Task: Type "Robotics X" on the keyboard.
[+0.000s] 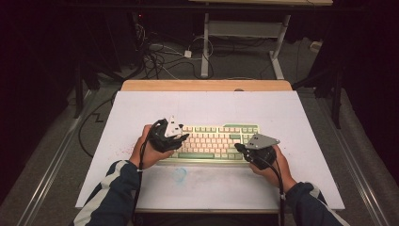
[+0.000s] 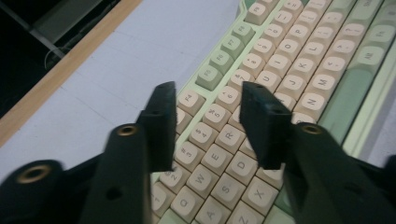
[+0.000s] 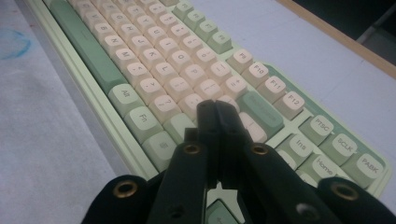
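Observation:
A pale green keyboard [image 1: 214, 141] with cream and green keys lies in the middle of the white mat [image 1: 207, 108]. My left gripper [image 1: 181, 138] hovers over the keyboard's left end, jaws open above the number and letter keys [image 2: 210, 135], with nothing between them. My right gripper [image 1: 239, 148] is over the keyboard's right end, jaws pressed shut just above the keys near the enter key [image 3: 259, 112]. Each gripper is held by a hand in a dark sleeve with white stripes.
The mat covers a wooden table [image 1: 207, 85] whose far edge shows. A faint blue smudge [image 1: 179, 174] marks the mat in front of the keyboard. Cables [image 1: 155, 54] and desk legs [image 1: 205, 52] stand on the floor beyond the table.

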Available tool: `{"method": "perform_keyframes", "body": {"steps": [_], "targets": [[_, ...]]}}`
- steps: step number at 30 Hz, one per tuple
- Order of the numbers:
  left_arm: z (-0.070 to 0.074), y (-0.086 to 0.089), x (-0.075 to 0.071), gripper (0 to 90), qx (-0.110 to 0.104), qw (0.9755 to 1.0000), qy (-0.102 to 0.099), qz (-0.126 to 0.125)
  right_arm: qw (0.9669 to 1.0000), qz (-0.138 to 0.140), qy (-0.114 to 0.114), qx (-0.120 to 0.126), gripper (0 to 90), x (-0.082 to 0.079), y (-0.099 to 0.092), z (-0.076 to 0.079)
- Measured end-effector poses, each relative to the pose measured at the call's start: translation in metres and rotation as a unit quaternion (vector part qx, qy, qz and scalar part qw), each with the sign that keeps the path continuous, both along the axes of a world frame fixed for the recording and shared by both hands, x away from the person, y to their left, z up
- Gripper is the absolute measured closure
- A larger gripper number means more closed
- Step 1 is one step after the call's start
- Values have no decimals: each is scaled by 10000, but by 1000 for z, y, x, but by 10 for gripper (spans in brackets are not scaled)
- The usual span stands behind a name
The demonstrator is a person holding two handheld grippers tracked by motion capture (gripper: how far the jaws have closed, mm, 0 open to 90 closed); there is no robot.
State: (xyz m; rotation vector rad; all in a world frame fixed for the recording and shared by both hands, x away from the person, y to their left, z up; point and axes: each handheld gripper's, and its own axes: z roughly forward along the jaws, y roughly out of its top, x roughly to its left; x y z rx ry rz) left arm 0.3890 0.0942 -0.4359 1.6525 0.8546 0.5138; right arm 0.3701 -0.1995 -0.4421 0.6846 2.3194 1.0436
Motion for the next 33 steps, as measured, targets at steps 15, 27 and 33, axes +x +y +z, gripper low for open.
{"method": "perform_keyframes", "body": {"steps": [15,27,33], "targets": [[-27,33,-22,229,-148,9974,-96,697,9999,83,-62,20,900,-4,4,4],[-45,61,-51,204,35,9976,83,682,9998,195,-10,-57,900,12,30,4],[-49,73,-57,204,-3,9967,205,782,9997,180,68,-149,900,27,48,3]]}}
